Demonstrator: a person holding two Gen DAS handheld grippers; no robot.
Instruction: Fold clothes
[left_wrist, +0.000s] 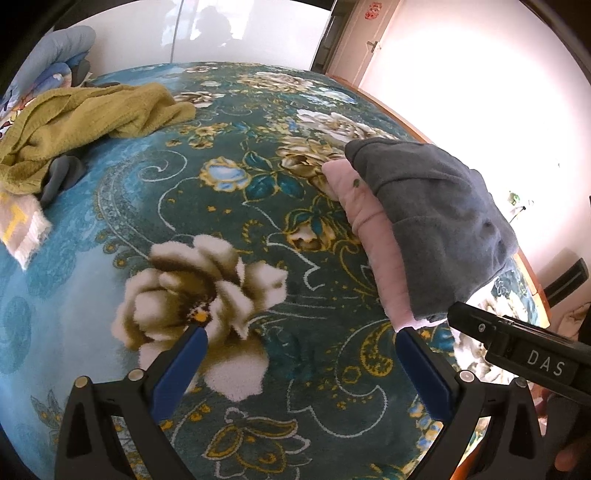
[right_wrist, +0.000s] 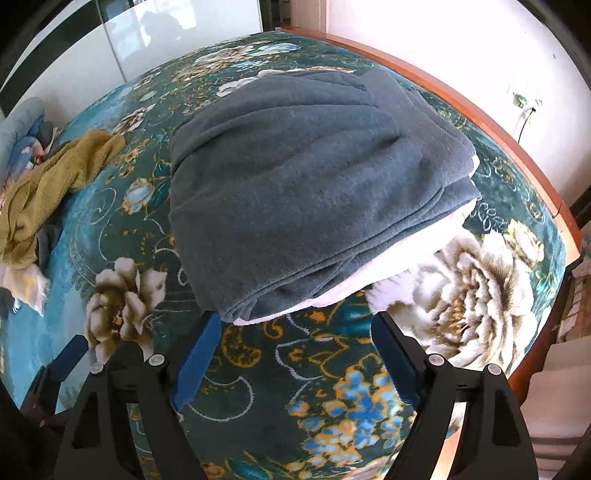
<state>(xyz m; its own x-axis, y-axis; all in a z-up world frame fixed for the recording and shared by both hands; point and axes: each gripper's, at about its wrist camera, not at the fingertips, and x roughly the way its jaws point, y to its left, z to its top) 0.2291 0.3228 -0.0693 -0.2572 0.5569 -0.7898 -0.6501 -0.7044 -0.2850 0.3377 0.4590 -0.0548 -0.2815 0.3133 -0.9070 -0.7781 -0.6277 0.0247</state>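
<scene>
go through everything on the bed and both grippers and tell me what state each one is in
Grey garment: folded, stacked on the pink one.
Pink garment: folded, under the grey.
Olive sweater: crumpled, unfolded.
White cloth: loose at the bed's edge.
Left gripper: open, empty.
Right gripper: open, empty, just short of the stack.

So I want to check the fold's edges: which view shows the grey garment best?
The right wrist view: the grey garment fills the centre, its layered front edge visible. The left wrist view shows it only side-on at the right, atop a pink garment.
</scene>
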